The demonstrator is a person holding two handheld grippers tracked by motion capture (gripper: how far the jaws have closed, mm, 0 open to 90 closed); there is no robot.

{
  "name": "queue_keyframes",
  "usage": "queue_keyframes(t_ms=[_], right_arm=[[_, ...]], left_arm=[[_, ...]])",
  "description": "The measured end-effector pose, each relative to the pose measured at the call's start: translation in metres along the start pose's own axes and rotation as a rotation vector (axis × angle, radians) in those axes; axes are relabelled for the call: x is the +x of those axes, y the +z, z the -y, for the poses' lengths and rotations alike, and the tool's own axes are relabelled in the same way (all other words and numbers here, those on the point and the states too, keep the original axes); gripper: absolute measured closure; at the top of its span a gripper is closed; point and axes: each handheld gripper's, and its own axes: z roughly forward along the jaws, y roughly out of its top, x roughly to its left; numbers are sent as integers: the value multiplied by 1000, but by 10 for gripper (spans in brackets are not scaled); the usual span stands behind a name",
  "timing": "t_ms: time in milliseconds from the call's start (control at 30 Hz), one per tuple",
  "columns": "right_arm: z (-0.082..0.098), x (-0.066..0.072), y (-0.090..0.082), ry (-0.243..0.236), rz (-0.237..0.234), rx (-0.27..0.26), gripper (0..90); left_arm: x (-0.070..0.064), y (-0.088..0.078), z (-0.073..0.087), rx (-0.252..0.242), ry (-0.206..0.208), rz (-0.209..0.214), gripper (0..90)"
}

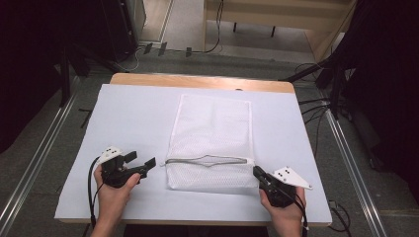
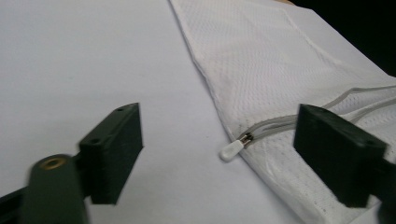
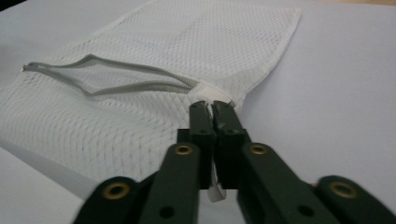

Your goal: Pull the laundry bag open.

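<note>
1. Mesh bag (image 1: 210, 143) flat at mid-counter (image 1: 128, 118), short end toward near edge; grey zipper (image 1: 207, 160) across it, partly gaping.
2. Right tool (image 1: 258, 173) clenched on bag's edge by the zipper's right end, near counter's near-right corner; jaws pressed together on fabric (image 3: 212, 108) in right gripper view.
3. Left tool (image 1: 143, 162) released, jaws wide, just beside bag's left edge; white zipper pull (image 2: 232, 149) between jaws, untouched.
4. Step judged in hand: anchoring bag, lining up on pull.
5. Next move calls for closing left tool on pull, then drawing along zipper against right tool's hold; direction uncertain.
</note>
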Motion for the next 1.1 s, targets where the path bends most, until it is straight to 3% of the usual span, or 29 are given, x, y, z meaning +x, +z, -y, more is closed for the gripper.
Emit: queue_keyframes(t_ms=[33, 100, 167, 367, 633, 800, 967, 1100], right_arm=[[-1, -2, -1, 4, 16, -10, 631], [-3, -8, -3, 5, 22, -22, 520], [-4, -16, -5, 22, 15, -28, 455], [-1, -34, -10, 15, 23, -30, 296], [6, -59, -17, 33, 37, -25, 242], [10, -80, -23, 66, 53, -22, 222], [14, -97, -30, 62, 30, -10, 228], [19, -110, -35, 89, 62, -5, 226]], left_arm=[[1, -2, 1, 1, 13, 3, 88], [6, -7, 4, 3, 19, 45, 0], [9, -12, 6, -10, 8, 66, 0], [16, -26, 9, -36, 66, 9, 0], [32, -31, 10, -40, 79, -37, 0], [41, -36, 9, -49, 90, -40, 0], [51, -38, 11, -43, 86, -47, 0], [55, -39, 11, -45, 86, -53, 0]])
